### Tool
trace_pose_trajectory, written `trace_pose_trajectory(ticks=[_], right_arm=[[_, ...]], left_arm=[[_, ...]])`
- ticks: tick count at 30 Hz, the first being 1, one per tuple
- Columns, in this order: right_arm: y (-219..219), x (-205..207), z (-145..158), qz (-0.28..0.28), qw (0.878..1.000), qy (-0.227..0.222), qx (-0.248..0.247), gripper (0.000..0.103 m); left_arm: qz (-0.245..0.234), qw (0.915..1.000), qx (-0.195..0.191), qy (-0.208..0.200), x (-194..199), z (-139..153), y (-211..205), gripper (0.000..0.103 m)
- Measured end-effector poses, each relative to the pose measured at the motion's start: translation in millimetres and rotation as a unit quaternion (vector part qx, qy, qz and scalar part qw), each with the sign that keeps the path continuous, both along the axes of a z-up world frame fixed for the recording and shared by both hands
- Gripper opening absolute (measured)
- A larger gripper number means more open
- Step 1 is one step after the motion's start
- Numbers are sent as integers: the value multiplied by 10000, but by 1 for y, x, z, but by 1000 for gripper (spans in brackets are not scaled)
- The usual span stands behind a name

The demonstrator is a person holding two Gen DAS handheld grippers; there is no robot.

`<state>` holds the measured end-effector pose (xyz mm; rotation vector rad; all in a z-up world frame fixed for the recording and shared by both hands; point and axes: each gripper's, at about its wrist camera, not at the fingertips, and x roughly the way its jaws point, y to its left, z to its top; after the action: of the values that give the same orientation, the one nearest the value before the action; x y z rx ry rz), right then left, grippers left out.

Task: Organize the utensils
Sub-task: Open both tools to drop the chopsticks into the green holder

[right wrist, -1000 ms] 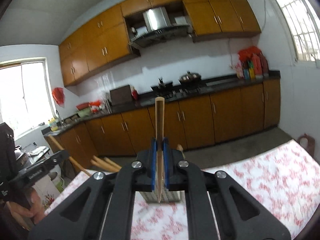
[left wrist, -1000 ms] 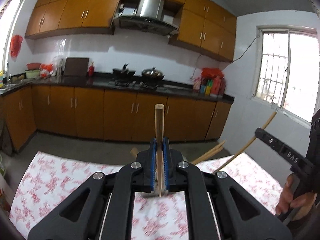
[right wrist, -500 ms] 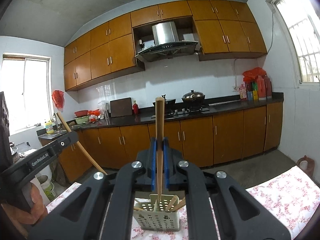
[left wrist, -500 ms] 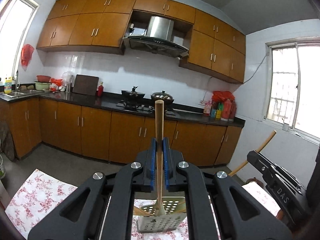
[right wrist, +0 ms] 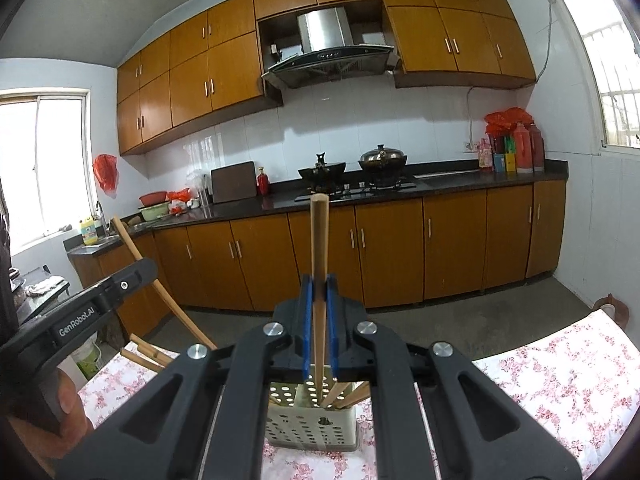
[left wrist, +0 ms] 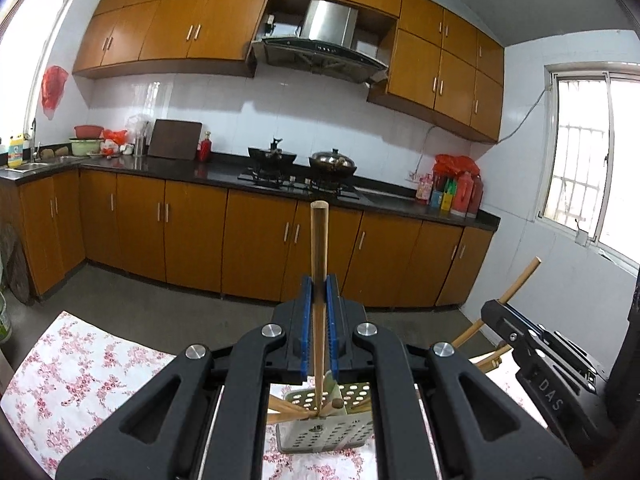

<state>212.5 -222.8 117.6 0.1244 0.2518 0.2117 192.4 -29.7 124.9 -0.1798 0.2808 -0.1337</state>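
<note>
My left gripper [left wrist: 319, 292] is shut on a wooden chopstick [left wrist: 319, 240] held upright, its lower end reaching into the white perforated utensil holder [left wrist: 324, 434] just below. My right gripper [right wrist: 319, 292] is shut on another wooden chopstick [right wrist: 319, 236], also upright over the same holder [right wrist: 312, 428]. Several wooden sticks lean inside the holder. The right gripper shows at the right edge of the left wrist view [left wrist: 496, 308], and the left gripper at the left edge of the right wrist view [right wrist: 146, 266].
The holder stands on a table with a red floral cloth [right wrist: 560, 372], also in the left wrist view [left wrist: 72, 376]. Loose wooden sticks [right wrist: 146, 354] poke up at the table's left. Kitchen cabinets and a stove [left wrist: 296, 180] lie beyond.
Both grippers have tilted level and moved over the holder, which came into view below the fingers. Both chopstick tips now sit lower in the holder.
</note>
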Motion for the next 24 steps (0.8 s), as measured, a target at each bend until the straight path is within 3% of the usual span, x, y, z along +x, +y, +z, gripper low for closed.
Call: trace_pose_trajectory(ticks=[2,3,5,6,7,15,24], right_arm=[[0,0,1,7,10000,9,42,15],[-1,-1,2,-7,10000,6,64,22],[-3,-4,6,-53,9999,-38,87,31],[-4,-6,7,-64,9999,-48,91,34],[-6,-9,9,-87,9999,-75,87,35],[-11,-30,17,-268,9995,-182,-68,49],[-15,-54,19,-415,9986,-200,-265,62]], left_arm=[[5,10000,-36,30,-2,2,2,8],[-6,10000,-54,37,-2,3,3,9],[-12,9999,-114,27,-6,8,6,22],[11,9999,-151,-12,-8,13,9,40],[20,9998,-177,-59,-10,16,10,46],[132,9995,-140,-264,-32,34,22,48],[424,9990,-1,-163,-50,28,42,58]])
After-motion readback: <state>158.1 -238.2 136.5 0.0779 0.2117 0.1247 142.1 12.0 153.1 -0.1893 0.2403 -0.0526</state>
